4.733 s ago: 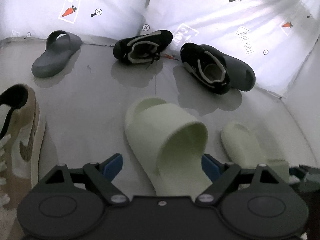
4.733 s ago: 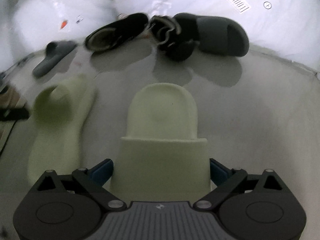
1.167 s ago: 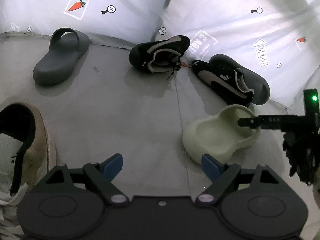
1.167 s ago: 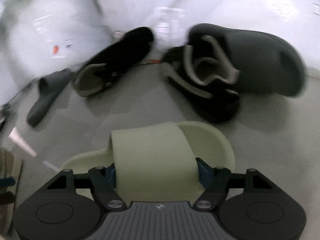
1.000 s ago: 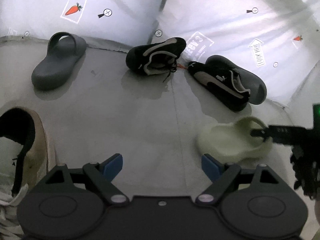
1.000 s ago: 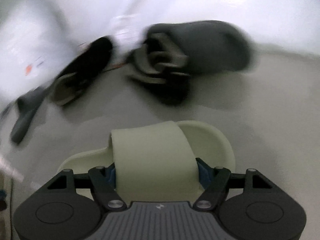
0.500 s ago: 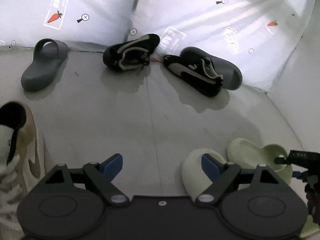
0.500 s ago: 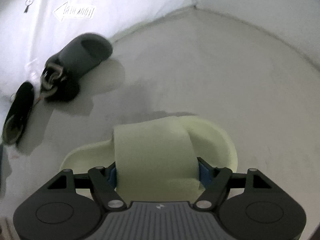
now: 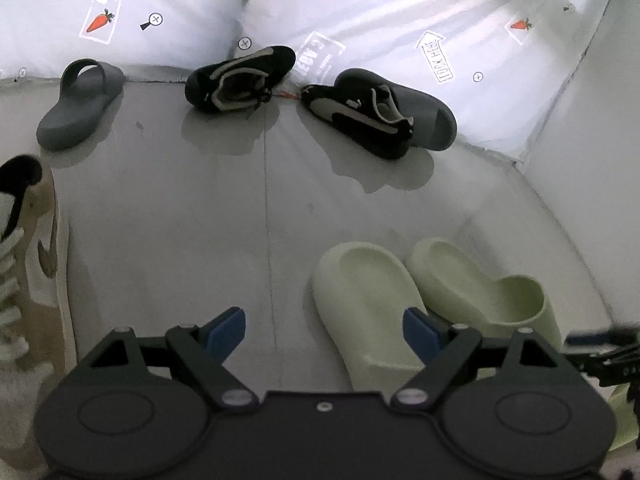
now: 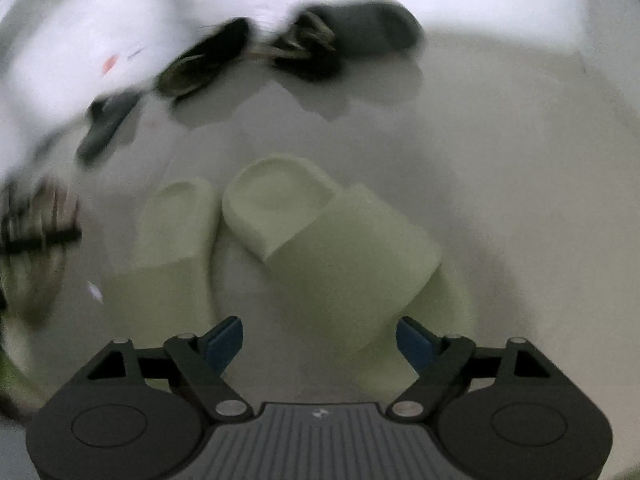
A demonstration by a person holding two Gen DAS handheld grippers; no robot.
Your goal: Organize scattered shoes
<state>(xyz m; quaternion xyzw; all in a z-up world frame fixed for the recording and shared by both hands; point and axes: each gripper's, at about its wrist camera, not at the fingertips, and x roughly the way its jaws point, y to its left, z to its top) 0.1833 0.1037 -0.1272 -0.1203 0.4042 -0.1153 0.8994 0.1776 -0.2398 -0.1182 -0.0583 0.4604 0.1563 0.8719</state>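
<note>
Two pale green slides lie side by side on the grey floor: one [image 9: 368,304] just ahead of my left gripper's right finger, the other [image 9: 480,284] to its right. In the blurred right wrist view the right-hand slide [image 10: 340,240] lies ahead of my open right gripper [image 10: 319,340], its strap between but clear of the fingers, and its mate [image 10: 176,236] rests to the left. My left gripper [image 9: 324,326] is open over bare floor. At the back wall are a grey slide [image 9: 80,102], a black sneaker [image 9: 240,78], a second black sneaker [image 9: 356,114] and another grey slide [image 9: 420,112].
A tan and white sneaker [image 9: 28,248] lies at the left edge. White sheeting with printed marks [image 9: 360,20] walls the back and right. The right gripper's tip [image 9: 600,344] shows at the far right of the left wrist view. Bare floor [image 9: 200,200] spans the middle.
My right gripper carried the green slide to the right, set it beside its mate, opened and pulled back. The left gripper stayed open and shifted its view a little.
</note>
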